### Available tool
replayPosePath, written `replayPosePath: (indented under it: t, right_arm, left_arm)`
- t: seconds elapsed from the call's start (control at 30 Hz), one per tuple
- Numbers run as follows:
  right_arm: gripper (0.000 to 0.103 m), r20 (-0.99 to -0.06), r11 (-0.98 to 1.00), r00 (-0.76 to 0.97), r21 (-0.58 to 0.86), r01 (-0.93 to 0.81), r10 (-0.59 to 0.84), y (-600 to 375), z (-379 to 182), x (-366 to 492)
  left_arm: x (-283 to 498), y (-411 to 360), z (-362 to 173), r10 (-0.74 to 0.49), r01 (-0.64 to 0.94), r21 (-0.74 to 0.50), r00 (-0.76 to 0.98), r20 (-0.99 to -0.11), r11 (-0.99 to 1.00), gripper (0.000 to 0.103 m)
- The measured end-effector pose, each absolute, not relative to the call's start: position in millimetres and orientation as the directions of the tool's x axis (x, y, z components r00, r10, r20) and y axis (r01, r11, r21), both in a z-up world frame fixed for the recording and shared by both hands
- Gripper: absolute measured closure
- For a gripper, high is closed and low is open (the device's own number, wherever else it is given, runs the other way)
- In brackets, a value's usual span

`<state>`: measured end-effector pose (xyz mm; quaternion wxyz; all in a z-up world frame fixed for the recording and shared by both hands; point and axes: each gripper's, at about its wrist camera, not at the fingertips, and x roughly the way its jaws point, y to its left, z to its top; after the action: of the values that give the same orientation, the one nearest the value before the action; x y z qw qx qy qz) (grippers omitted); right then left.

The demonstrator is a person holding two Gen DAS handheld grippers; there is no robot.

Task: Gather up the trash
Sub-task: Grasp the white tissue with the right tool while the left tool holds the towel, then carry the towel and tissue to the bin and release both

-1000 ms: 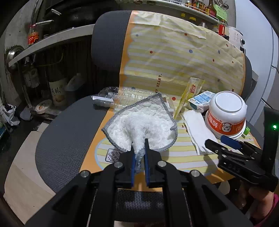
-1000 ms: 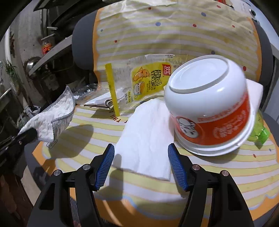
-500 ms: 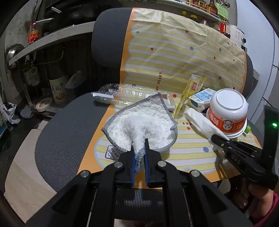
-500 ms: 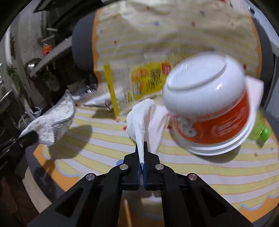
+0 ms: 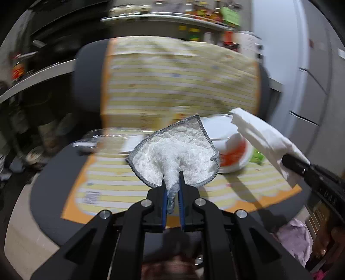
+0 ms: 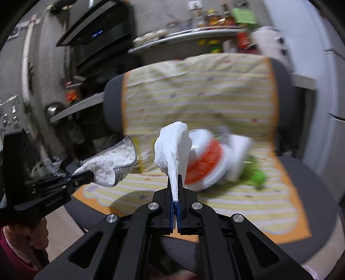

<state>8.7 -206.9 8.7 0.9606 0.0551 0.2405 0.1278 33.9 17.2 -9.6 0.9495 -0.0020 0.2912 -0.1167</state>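
My left gripper [image 5: 172, 183] is shut on a white cleaning cloth with a grey hem [image 5: 174, 150], held above the chair seat; the same cloth [image 6: 110, 163] shows at the left of the right wrist view. My right gripper [image 6: 175, 189] is shut on a white paper napkin [image 6: 172, 148], lifted off the seat. In the left wrist view that napkin [image 5: 265, 137] hangs at the right from the right gripper [image 5: 289, 160]. An upturned white and orange instant-noodle bowl [image 6: 207, 163] lies on the yellow striped mat [image 6: 237, 193], behind both grippers.
The mat covers a grey office chair [image 5: 56, 172], seat and backrest. Clear plastic packaging [image 5: 107, 137] and a green scrap [image 6: 256, 174] lie on the seat. Shelves with bottles [image 6: 215, 19] stand behind, a white cabinet [image 5: 312, 86] at the right. A hand [image 6: 36, 234] holds the left gripper.
The right gripper closed on the napkin and has lifted it up off the mat. Both grippers have pulled back and risen; the views are blurred by motion. The left still holds the cloth.
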Motion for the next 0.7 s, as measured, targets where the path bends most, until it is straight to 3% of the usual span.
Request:
replayPosePath:
  t: [0.4, 0.7]
  right_arm:
    - [0.1, -0.479, 0.977, 0.876, 0.163, 0.138, -0.043, -326.0, -8.2, -91.3]
    - [0.1, -0.561, 0.92, 0.797, 0.148, 0.363, -0.224, -371.1, -50.2, -148.1]
  left_arm:
    - [-2.0, -129.7, -22.9, -0.543, 0.578, -0.105, 0.667, -0.51, 0.809, 0.097]
    - [-28.1, -202.0, -45.8, -0.673, 0.742, -0.122, 0.508, -0.538, 0.659, 0.097]
